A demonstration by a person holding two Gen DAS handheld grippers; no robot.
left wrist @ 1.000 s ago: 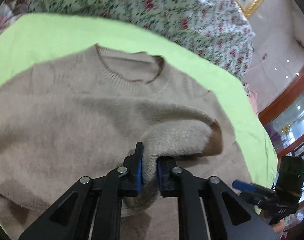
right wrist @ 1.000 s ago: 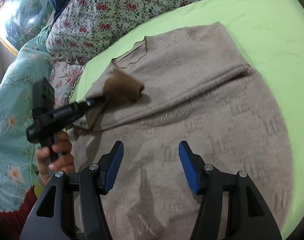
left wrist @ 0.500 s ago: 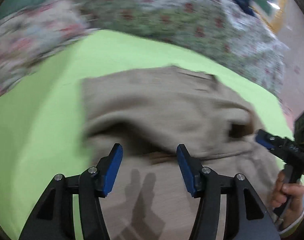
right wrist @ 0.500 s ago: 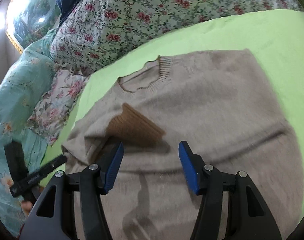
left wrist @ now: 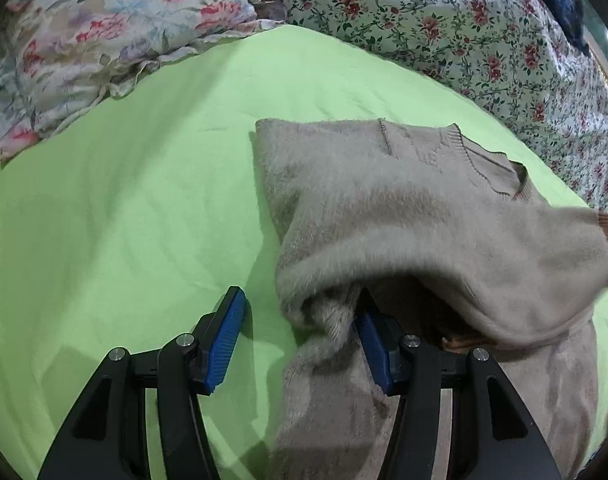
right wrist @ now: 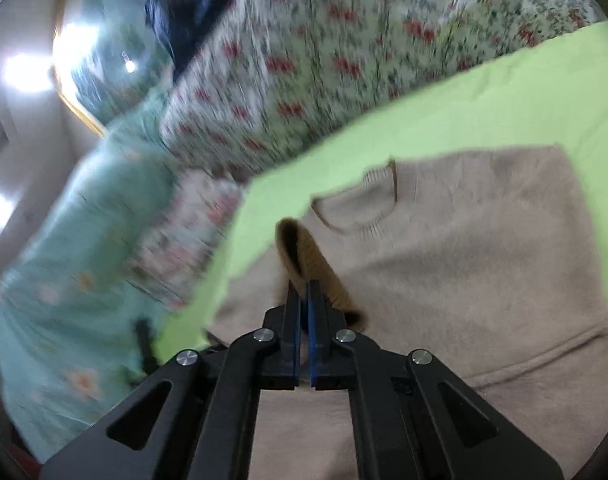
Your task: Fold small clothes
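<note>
A beige fuzzy sweater (left wrist: 404,216) lies on a lime-green sheet (left wrist: 123,208), with one sleeve folded across its body. My left gripper (left wrist: 299,320) is open at the sweater's left edge; its right finger is tucked under a raised fold of the fabric and its left finger rests over the sheet. In the right wrist view the sweater (right wrist: 484,264) lies flat with its neckline towards the pillows. My right gripper (right wrist: 304,292) is shut on the sleeve's brown ribbed cuff (right wrist: 304,252) and holds it up off the sweater.
Floral pillows and a floral quilt (left wrist: 444,20) line the far side of the sheet. A teal floral blanket (right wrist: 63,260) lies at the left in the right wrist view. Open green sheet lies left of the sweater.
My left gripper let go of the sleeve, opened and moved to the sweater's left edge. My right gripper closed on the brown cuff and lifted it.
</note>
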